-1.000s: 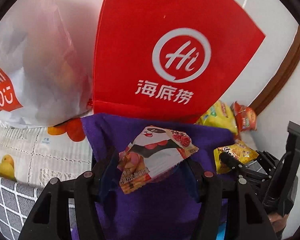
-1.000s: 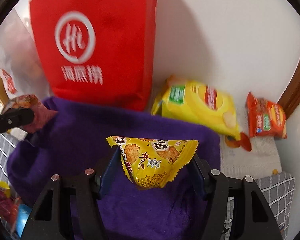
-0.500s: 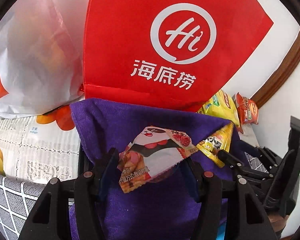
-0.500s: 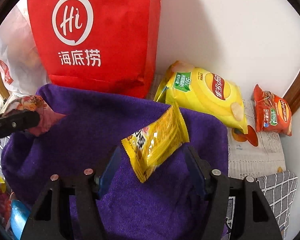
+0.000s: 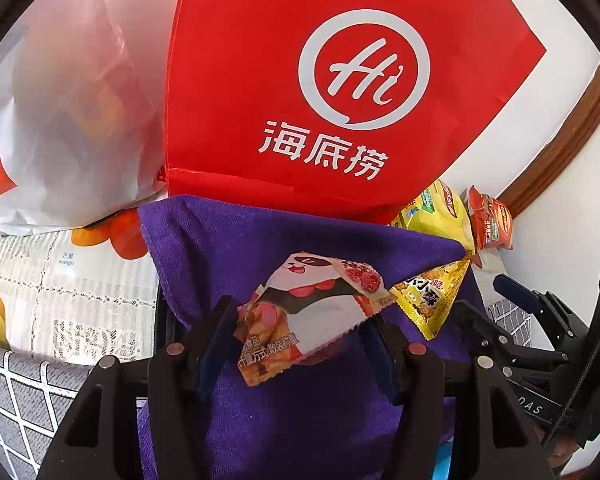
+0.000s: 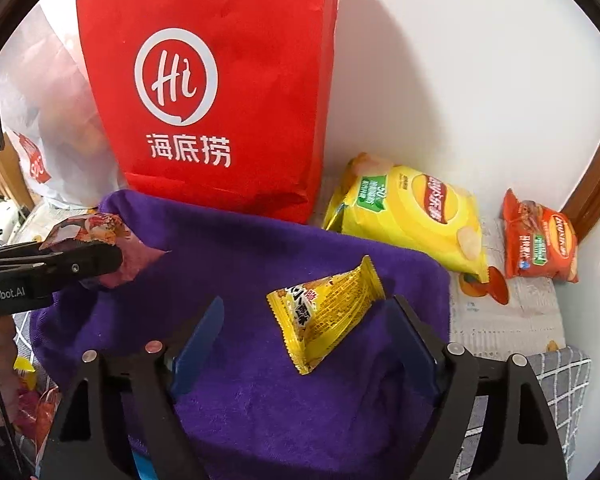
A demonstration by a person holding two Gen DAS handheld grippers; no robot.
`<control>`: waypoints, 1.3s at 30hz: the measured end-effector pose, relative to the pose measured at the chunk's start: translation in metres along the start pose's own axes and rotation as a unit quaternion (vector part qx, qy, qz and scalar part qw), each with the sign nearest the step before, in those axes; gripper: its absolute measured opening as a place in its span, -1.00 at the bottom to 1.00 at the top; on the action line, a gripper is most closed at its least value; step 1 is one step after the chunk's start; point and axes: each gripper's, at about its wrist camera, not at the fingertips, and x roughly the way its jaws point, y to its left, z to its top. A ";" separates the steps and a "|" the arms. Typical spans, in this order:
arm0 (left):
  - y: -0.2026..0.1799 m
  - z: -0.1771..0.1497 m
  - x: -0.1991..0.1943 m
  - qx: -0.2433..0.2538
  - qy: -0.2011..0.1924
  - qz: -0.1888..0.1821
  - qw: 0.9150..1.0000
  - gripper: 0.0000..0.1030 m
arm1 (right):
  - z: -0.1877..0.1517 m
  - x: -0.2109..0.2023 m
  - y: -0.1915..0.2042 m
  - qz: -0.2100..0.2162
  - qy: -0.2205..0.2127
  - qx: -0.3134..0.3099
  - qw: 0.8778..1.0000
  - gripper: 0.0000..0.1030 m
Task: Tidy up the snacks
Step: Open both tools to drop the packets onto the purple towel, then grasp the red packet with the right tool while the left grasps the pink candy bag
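Left jaws clamp panda snack (image 5: 320,312), right jaws opening, yellow packet (image 6: 326,312) perhaps touching one.

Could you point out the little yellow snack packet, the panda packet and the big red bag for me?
yellow snack packet (image 6: 326,312): right wrist view, front face.
panda packet (image 5: 316,304): left wrist view, white middle.
red bag (image 6: 220,92): right wrist view, front panel near logo.

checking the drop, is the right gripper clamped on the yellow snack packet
No, the right gripper is opening and the yellow snack packet lies loose on the purple towel.
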 end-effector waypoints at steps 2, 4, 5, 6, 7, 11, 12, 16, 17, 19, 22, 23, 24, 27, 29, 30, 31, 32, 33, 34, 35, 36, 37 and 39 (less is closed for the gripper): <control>-0.002 0.001 -0.002 0.005 0.001 -0.001 1.000 0.20 | 0.002 0.000 0.000 -0.008 0.003 0.004 1.000 0.61; -0.005 0.001 -0.004 0.008 0.000 -0.004 1.000 0.49 | 0.002 -0.001 -0.001 -0.005 0.004 0.011 1.000 0.61; -0.007 0.001 -0.006 0.012 -0.004 -0.006 1.000 0.53 | 0.002 -0.003 -0.003 0.001 0.004 0.019 1.000 0.63; -0.009 0.001 -0.008 0.015 -0.007 -0.005 1.000 0.55 | 0.003 -0.003 -0.005 0.004 0.005 0.024 1.000 0.64; -0.010 0.002 -0.011 0.019 -0.012 -0.003 1.000 0.56 | 0.003 -0.004 -0.006 0.007 0.006 0.030 1.000 0.66; -0.010 0.003 -0.019 0.014 -0.021 -0.001 1.000 0.58 | 0.005 -0.011 -0.012 0.013 0.002 0.051 0.999 0.66; -0.010 0.004 -0.021 0.012 -0.023 -0.002 1.000 0.58 | 0.006 -0.014 -0.013 0.015 0.000 0.052 0.999 0.66; -0.012 0.005 -0.032 0.011 -0.033 0.003 0.999 0.58 | 0.008 -0.032 -0.012 0.032 -0.026 0.049 0.998 0.66; -0.013 0.005 -0.037 0.013 -0.038 0.001 0.999 0.58 | 0.008 -0.037 -0.011 0.035 -0.033 0.049 0.998 0.66; -0.017 0.005 -0.045 0.018 -0.047 -0.004 0.999 0.58 | 0.006 -0.048 -0.006 0.034 -0.045 0.047 0.997 0.66; -0.022 0.004 -0.054 0.028 -0.051 -0.013 0.998 0.58 | -0.002 -0.059 0.002 0.029 -0.048 0.031 0.998 0.66; -0.024 0.004 -0.058 0.030 -0.053 -0.015 0.998 0.58 | -0.007 -0.065 0.006 0.025 -0.047 0.024 0.998 0.66; -0.025 0.004 -0.061 0.029 -0.056 -0.015 0.998 0.58 | -0.010 -0.068 0.006 0.023 -0.046 0.022 0.998 0.66; -0.032 0.004 -0.075 0.041 -0.066 -0.018 0.997 0.58 | -0.025 -0.082 0.008 0.010 -0.042 0.024 0.999 0.66; -0.038 0.005 -0.092 0.057 -0.080 -0.017 0.995 0.58 | -0.036 -0.093 0.005 0.016 -0.039 0.039 0.998 0.66; -0.038 0.006 -0.102 0.058 -0.089 -0.015 0.994 0.58 | -0.041 -0.097 0.004 0.024 -0.037 0.046 0.998 0.66; -0.037 0.005 -0.112 0.056 -0.101 -0.013 0.993 0.58 | -0.047 -0.103 0.003 0.037 -0.030 0.050 0.998 0.66; -0.034 0.004 -0.122 0.052 -0.107 -0.013 0.993 0.58 | -0.051 -0.107 0.004 0.042 -0.028 0.051 0.997 0.66; -0.031 0.003 -0.131 0.050 -0.109 -0.012 0.993 0.58 | -0.055 -0.111 0.005 0.043 -0.027 0.051 0.997 0.66; -0.028 0.000 -0.140 0.049 -0.111 -0.009 0.993 0.58 | -0.061 -0.117 0.009 0.043 -0.027 0.047 0.998 0.66; -0.024 -0.004 -0.150 0.049 -0.113 -0.005 0.992 0.58 | -0.064 -0.121 0.012 0.042 -0.026 0.043 0.998 0.66; -0.021 -0.008 -0.158 0.049 -0.114 -0.001 0.992 0.58 | -0.068 -0.125 0.015 0.042 -0.024 0.041 0.998 0.66; -0.017 -0.012 -0.163 0.047 -0.111 0.000 0.993 0.58 | -0.074 -0.130 0.020 0.043 -0.021 0.039 0.998 0.66; -0.008 -0.022 -0.176 0.042 -0.105 0.001 0.994 0.57 | -0.085 -0.138 0.027 0.054 -0.016 0.039 0.998 0.66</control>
